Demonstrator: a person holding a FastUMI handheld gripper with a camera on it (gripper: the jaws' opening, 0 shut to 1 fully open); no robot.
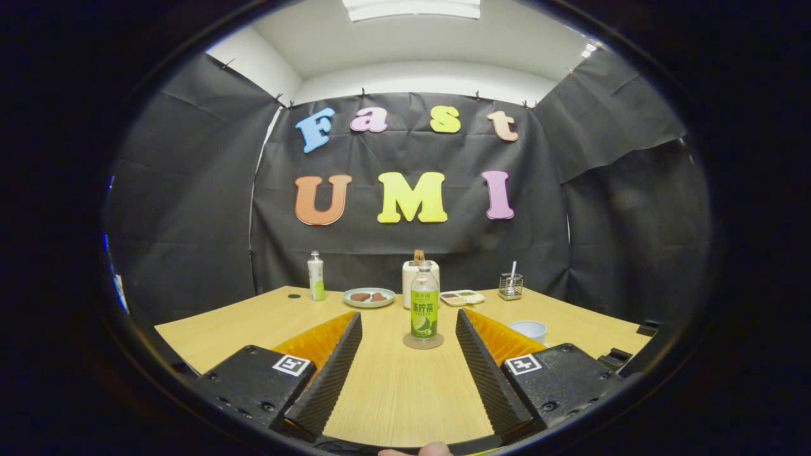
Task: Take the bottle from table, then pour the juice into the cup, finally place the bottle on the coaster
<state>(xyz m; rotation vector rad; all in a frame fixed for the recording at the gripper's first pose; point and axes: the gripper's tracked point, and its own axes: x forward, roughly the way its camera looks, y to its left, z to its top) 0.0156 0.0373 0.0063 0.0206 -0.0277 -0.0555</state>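
While the claw [408, 329] hangs released and empty, its two ribbed fingers [329, 377] spread wide over the counter [393, 392], the bottle [424, 307] stands upright just ahead of their tips, centred in the gap between them. It rests on a round coaster [423, 342], touching neither finger. The cup [530, 329], pale blue, sits on the counter beside the right finger, partly hidden behind it, near the bottle but apart from it.

Farther back, near the wall, stand a second, smaller bottle [315, 275], a plate [369, 297] with brown pieces on it, a white jug [413, 278] directly behind the bottle, a divided tray [462, 297] and a wire holder [510, 286].

Judging by this layout, either the task is only beginning, or the bottle has already been put down and let go; I cannot tell which. If the take is in hand, the next move calls for a straight advance until the bottle's body lies between the fingers, then a firm, level squeeze around its middle so it lifts without tipping or dragging the coaster along.
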